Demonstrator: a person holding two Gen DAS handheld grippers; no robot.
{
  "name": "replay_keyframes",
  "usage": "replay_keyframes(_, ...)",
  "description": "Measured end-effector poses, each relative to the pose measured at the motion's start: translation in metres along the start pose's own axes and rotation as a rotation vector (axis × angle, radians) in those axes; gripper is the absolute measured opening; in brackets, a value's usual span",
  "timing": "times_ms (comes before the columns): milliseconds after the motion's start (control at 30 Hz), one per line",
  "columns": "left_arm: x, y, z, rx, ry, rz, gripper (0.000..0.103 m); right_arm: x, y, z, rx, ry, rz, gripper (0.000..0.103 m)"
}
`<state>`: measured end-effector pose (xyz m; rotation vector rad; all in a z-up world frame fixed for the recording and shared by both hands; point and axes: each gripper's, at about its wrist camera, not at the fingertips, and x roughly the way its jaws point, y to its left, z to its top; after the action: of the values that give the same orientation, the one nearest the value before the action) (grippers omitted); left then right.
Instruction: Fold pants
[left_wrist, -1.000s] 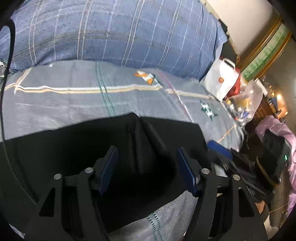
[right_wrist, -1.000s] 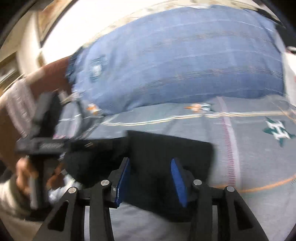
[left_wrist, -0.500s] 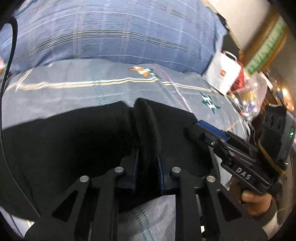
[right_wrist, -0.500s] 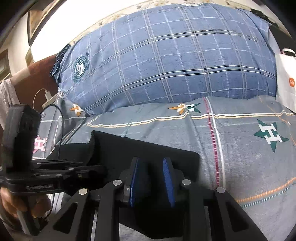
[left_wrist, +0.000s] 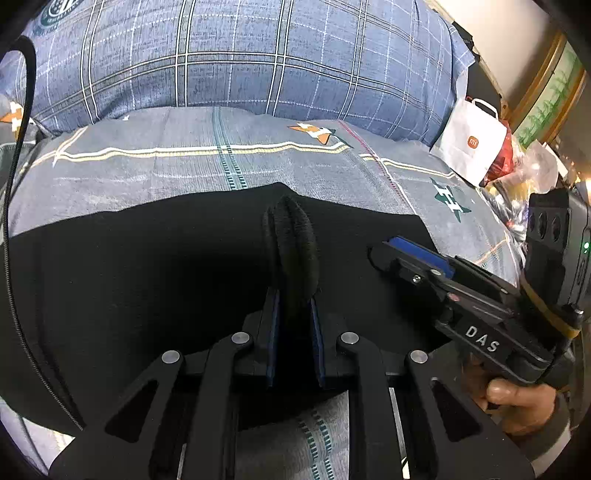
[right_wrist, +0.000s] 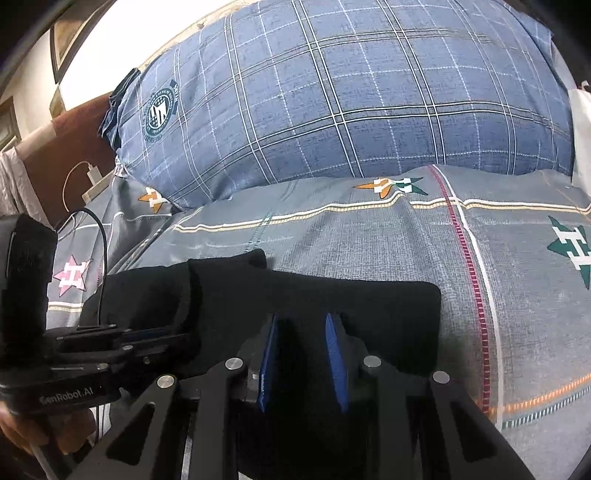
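Lying flat on the bed (left_wrist: 184, 173), the black pants (left_wrist: 147, 280) are pinched by both grippers: left (left_wrist: 293, 317) squeezing a raised fold, right (right_wrist: 301, 343) clamping the edge. White bag (left_wrist: 471, 146) at two o'clock, contents hidden.

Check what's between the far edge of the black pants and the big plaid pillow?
Only bare star-print bedsheet between the black pants and the plaid pillow; nothing lies on it. Both wrist views show it.

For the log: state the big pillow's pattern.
Blue plaid pillow with white and dark lines and a round crest; clearest in the right wrist view.
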<state>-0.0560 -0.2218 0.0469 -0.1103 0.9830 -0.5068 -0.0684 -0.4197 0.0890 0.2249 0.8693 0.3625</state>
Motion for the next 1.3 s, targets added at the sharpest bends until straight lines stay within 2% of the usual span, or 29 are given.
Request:
replay_keyframes(133,-0.012,-0.006,0.000,0.033,-0.028,0.027,0.015,-0.023,0.005,0.006,-0.002,-0.027,-0.001,0.026)
replay_keyframes(433,-0.048,-0.021,0.015,0.077,-0.106,0.031,0.015,-0.056,-0.010,0.005,0.043,-0.074,-0.086,0.026)
replay_keyframes(667,-0.022,-0.043,0.027,0.104,-0.077,0.045,0.015,-0.041,-0.029,0.008,0.085,-0.063,-0.094,0.026)
replay_keyframes(933,0.021,-0.036,0.027,0.073,-0.019,0.085,0.015,-0.015,-0.040,0.014,0.065,-0.011,-0.119,0.026)
replay_keyframes(1133,0.023,-0.037,0.021,0.096,-0.042,0.096,0.015,-0.004,-0.041,0.014,0.040,-0.011,-0.124,0.026)
replay_keyframes(1300,0.008,-0.032,0.021,0.067,-0.042,0.068,0.015,-0.029,-0.032,0.020,0.034,-0.028,-0.120,0.026)
